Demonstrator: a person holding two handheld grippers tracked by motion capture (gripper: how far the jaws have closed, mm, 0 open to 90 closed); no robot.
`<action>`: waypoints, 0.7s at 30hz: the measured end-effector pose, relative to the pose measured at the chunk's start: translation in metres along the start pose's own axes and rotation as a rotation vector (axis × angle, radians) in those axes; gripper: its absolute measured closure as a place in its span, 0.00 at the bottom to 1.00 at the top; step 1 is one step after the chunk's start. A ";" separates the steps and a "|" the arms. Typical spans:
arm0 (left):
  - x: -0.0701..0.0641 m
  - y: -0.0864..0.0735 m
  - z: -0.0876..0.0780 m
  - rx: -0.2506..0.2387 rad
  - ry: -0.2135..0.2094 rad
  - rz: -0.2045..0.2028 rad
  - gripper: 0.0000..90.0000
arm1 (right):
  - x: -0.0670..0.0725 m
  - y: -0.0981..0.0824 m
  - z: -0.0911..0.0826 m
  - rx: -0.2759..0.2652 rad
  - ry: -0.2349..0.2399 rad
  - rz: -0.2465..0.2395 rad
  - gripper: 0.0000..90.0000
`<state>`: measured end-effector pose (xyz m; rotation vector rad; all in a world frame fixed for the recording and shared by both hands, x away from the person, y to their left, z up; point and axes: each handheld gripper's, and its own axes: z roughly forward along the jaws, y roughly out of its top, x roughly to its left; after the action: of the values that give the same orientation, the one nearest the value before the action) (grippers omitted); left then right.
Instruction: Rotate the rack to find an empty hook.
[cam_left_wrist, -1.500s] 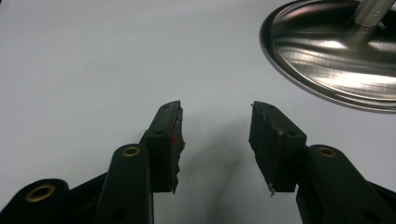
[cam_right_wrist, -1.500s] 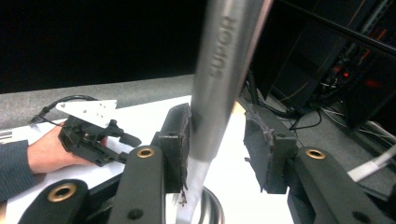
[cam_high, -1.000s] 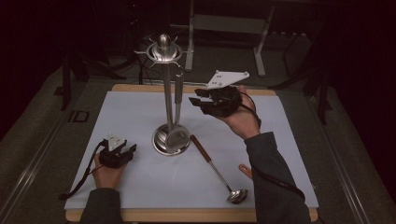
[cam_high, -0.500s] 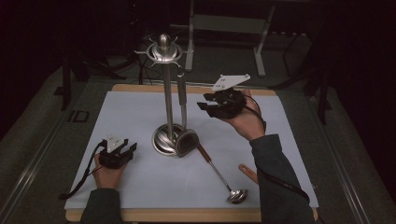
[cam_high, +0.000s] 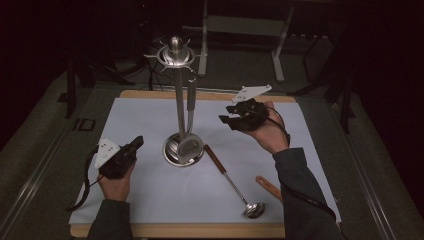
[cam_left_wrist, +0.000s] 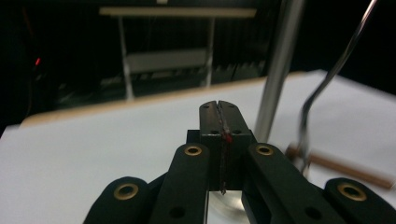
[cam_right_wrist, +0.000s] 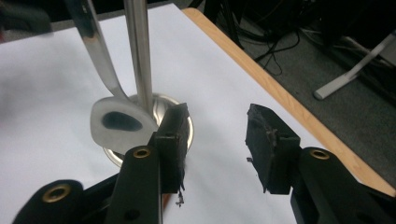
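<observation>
Two grippers: black, jointed, both empty.
Left gripper (cam_left_wrist: 218, 112): jaws having just closed, now pressing flat together on nothing.
Right gripper (cam_right_wrist: 217, 140): jaws having just been opening, standing apart, rough pads bare.
Utensil stand (cam_high: 178, 100): polished steel pole rising from a round base on the white-covered worktop (cam_high: 145, 195).
Hanging spoon (cam_high: 189, 145): smooth steel, dangling beside the pole.
Ladle (cam_high: 232, 182): wooden-handled, lying near the base.

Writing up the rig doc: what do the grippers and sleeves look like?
Both the left gripper and right gripper are black, each topped with a grey three-cornered plate. Jaws are black linkage bars with brass-coloured rivets and blocky pads. A black cable trails from the left. The sleeves are dark grey.
</observation>
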<state>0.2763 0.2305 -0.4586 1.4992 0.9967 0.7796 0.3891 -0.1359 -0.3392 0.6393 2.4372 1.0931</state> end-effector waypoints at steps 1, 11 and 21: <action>-0.002 0.006 -0.001 -0.024 -0.005 -0.005 1.00 | -0.001 -0.002 0.001 0.006 0.000 0.001 0.65; -0.025 0.061 -0.009 -0.231 -0.069 -0.023 1.00 | -0.005 -0.013 0.005 0.036 -0.001 0.030 0.64; -0.053 0.114 -0.010 -0.376 -0.178 -0.024 1.00 | -0.015 -0.031 0.018 0.090 -0.016 0.081 0.64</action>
<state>0.2637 0.1838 -0.3421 1.2046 0.6886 0.7545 0.4031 -0.1521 -0.3713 0.7787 2.4776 1.0098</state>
